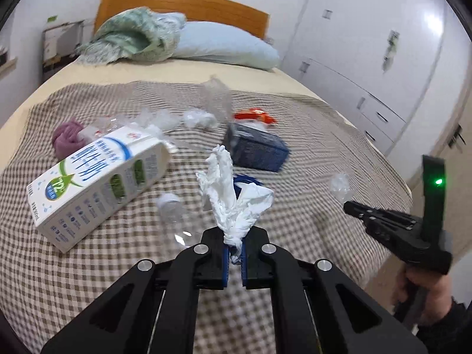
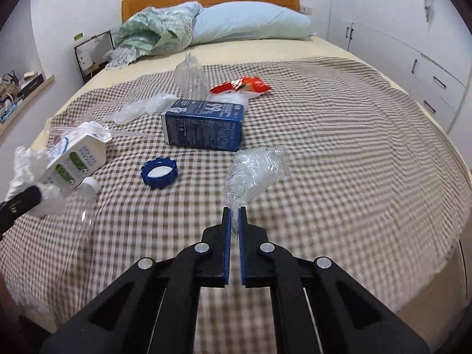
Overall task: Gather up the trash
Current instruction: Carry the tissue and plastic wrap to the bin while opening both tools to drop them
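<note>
My left gripper is shut on a crumpled white tissue and holds it above the checked bed cover. My right gripper is shut on a clear crumpled plastic wrapper; the wrapper also shows in the left wrist view, at the tip of the right gripper. Trash lies on the bed: a white milk carton, a blue carton, a blue lid ring, a red snack wrapper, a clear crushed bottle and a small clear bottle with a white cap.
A purple cloth lies behind the white carton. A pillow and a green blanket lie at the wooden headboard. White cabinets stand to the right of the bed. A shelf is at the left.
</note>
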A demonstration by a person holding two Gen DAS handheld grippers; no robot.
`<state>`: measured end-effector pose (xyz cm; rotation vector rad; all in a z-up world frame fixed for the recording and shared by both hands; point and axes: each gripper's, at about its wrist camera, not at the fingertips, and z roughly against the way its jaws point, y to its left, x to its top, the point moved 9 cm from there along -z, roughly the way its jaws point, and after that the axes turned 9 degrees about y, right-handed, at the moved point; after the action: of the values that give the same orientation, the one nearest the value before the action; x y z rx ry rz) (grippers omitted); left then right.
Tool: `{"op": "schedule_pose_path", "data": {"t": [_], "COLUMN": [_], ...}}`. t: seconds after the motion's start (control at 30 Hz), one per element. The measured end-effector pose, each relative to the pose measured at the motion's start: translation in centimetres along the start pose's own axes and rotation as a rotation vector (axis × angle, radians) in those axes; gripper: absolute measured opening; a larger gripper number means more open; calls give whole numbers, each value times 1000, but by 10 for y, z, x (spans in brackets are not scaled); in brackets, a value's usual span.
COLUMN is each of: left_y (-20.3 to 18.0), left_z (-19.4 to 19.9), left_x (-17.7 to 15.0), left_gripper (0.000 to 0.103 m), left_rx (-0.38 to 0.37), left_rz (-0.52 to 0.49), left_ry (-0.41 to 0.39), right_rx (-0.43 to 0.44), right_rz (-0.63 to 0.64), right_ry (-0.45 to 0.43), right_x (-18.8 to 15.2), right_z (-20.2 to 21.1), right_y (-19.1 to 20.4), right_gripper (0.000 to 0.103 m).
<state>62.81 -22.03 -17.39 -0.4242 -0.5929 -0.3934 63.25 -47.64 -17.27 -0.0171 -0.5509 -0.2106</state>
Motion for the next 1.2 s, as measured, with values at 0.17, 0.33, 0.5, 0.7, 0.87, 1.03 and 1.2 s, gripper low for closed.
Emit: {"op": "schedule_pose_path", "data": {"t": [0.17,0.33,0.5,0.7,0.87,1.03,1.2], "left_y": [-65,-174,-248,-299,-311,-288,-268], "left_z": [9,8,-32,-96,-153,-202,-207], "left_x": [-31,-90,-159,-250,-308,-347,-345], "left_gripper": [3,3,3,4,5,68,69], "left_rx": [-89,-247,-349,-349,-240,-89,-55], "left_rz": [-46,-151,-197,-208,-211,-220,-118], "left_ry": [89,224,475,803,987,1053,1084], "right_rx": [-25,-60,-95,-62,-24,7,29], "right_rz": [-35,-113,-170,-331,-408,-446,-441], "right_ry": [-44,-21,86,227,318,371,404], "right_x": [-38,-111,-197,-306,-355,-377,-383], "right_z": [55,89,90,66,47,24,8], "right_y": [-44,-105,-151,-197,-205,-209,-206], "right_gripper": [5,5,5,5,5,5,5]}}
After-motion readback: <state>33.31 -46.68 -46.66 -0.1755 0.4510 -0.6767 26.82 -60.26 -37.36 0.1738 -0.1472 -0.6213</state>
